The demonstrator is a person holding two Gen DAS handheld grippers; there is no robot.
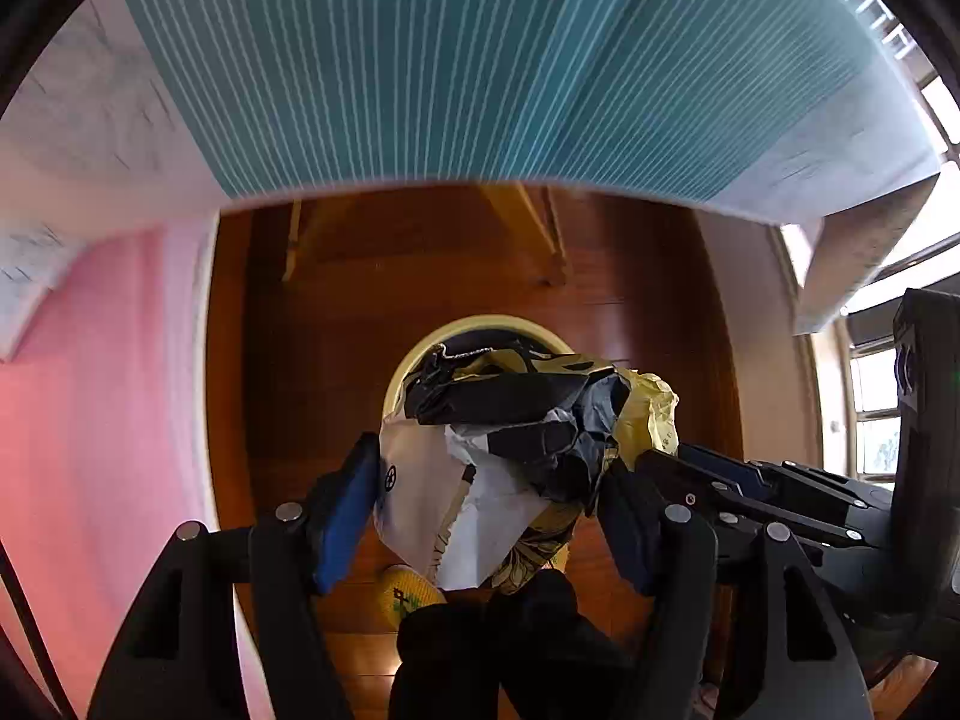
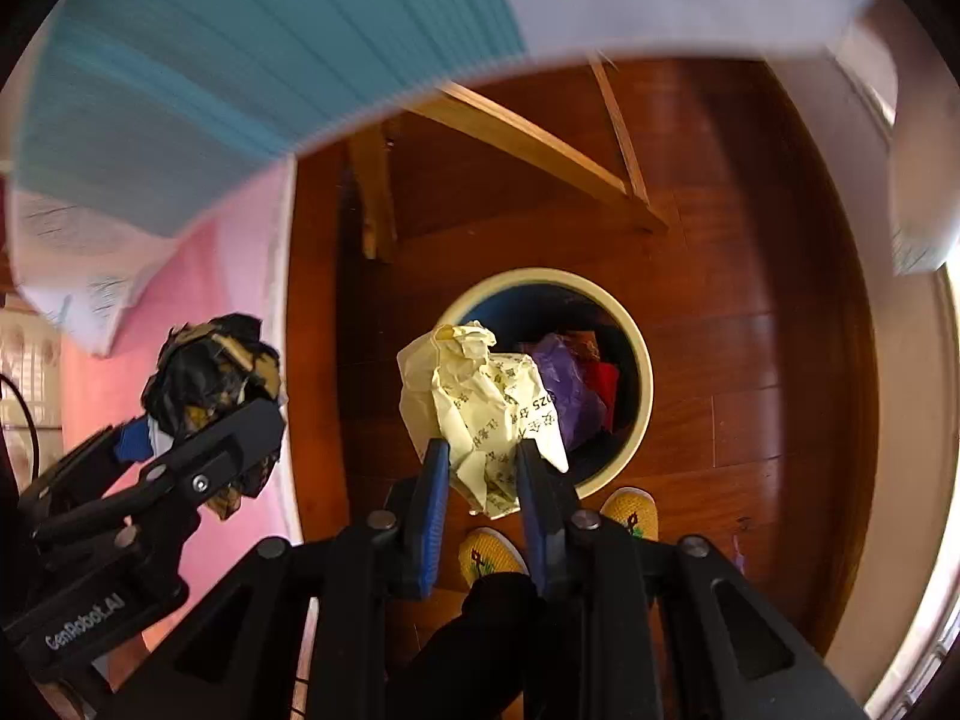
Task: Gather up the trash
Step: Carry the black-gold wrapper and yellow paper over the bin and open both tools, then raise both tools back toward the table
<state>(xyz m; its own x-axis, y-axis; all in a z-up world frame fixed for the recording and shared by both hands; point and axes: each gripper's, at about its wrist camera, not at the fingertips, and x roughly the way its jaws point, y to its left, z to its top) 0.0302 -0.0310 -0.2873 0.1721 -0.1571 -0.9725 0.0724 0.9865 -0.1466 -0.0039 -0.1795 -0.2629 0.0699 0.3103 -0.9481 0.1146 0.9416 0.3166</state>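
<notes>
Above one bin (image 2: 641, 360), two gripped trash wads (image 2: 480, 408) (image 1: 510, 450).

Left gripper (image 1: 489, 507) jaws clamp crumpled black-yellow wrapper (image 1: 528, 420) above round bin (image 1: 414, 354); wooden floor (image 1: 660, 312) below.

"GenRobot.AI" on left gripper (image 2: 198, 420)

Daylight pours in from the window (image 1: 882, 420) at the right edge, blown out to white glare — the wooden floor (image 2: 750, 324) shows soft sheen. Both fisheye views bend strongly toward dark rims, and the striped tablecloth (image 2: 210, 90) above is smeared with blur.
</notes>
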